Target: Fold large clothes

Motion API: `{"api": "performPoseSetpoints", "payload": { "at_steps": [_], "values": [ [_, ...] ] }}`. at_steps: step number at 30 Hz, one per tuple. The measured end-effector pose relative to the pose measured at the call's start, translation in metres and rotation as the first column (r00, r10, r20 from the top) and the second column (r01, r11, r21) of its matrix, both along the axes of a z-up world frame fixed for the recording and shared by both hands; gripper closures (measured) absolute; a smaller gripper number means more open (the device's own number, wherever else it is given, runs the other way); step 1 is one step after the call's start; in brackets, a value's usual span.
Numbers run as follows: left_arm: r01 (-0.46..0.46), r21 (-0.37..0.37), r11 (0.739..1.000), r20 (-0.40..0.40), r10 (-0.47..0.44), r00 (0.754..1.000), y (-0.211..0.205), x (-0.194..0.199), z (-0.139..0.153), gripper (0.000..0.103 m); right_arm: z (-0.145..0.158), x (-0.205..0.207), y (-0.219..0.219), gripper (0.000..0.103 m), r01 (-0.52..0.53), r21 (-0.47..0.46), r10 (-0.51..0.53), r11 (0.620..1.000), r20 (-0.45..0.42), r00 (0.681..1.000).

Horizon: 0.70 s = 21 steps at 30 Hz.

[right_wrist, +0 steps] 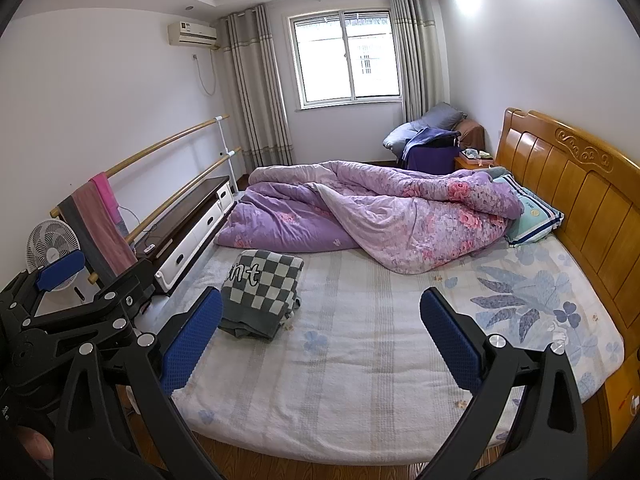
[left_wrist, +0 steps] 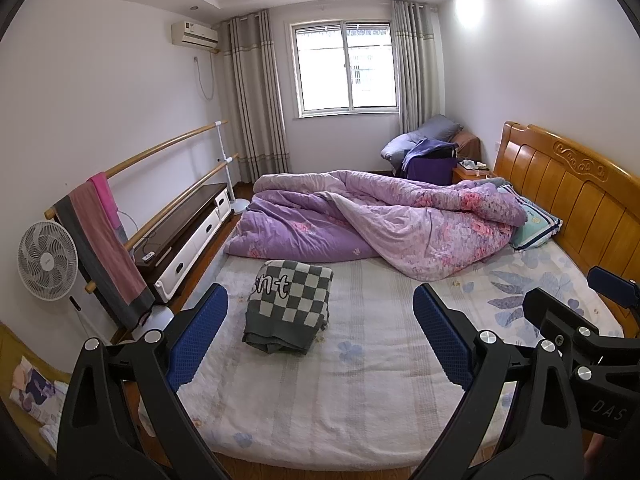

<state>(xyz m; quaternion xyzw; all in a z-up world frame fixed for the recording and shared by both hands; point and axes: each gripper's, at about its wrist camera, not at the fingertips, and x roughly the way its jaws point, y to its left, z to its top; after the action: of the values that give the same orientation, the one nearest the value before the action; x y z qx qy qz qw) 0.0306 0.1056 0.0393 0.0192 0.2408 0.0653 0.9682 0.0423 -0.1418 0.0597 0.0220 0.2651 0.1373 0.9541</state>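
A folded grey-and-white checkered garment (left_wrist: 289, 304) with lettering lies on the bed's left part; it also shows in the right wrist view (right_wrist: 262, 290). My left gripper (left_wrist: 320, 312) is open and empty, held above the near side of the bed, short of the garment. My right gripper (right_wrist: 320, 316) is open and empty, held beside the left one, to its right. The right gripper shows at the left wrist view's right edge (left_wrist: 592, 320). The left gripper shows at the right wrist view's left edge (right_wrist: 80, 292).
A rumpled purple floral quilt (left_wrist: 380, 216) and a pillow (left_wrist: 536, 224) lie at the far side of the bed (left_wrist: 320, 400). A wooden headboard (left_wrist: 568, 200) stands right. A fan (left_wrist: 47, 260), towel rails (left_wrist: 160, 184) and a low cabinet (left_wrist: 188, 232) stand left.
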Motion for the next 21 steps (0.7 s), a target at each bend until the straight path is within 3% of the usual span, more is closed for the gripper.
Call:
{"api": "performPoseSetpoints", "payload": {
  "at_steps": [21],
  "values": [
    [-0.017,0.008,1.0,-0.016,0.017,1.0,-0.012,-0.002,-0.007,0.009,-0.004,0.014,-0.02,0.008,-0.034,0.008,0.034,0.999,-0.01,0.999]
  ]
}}
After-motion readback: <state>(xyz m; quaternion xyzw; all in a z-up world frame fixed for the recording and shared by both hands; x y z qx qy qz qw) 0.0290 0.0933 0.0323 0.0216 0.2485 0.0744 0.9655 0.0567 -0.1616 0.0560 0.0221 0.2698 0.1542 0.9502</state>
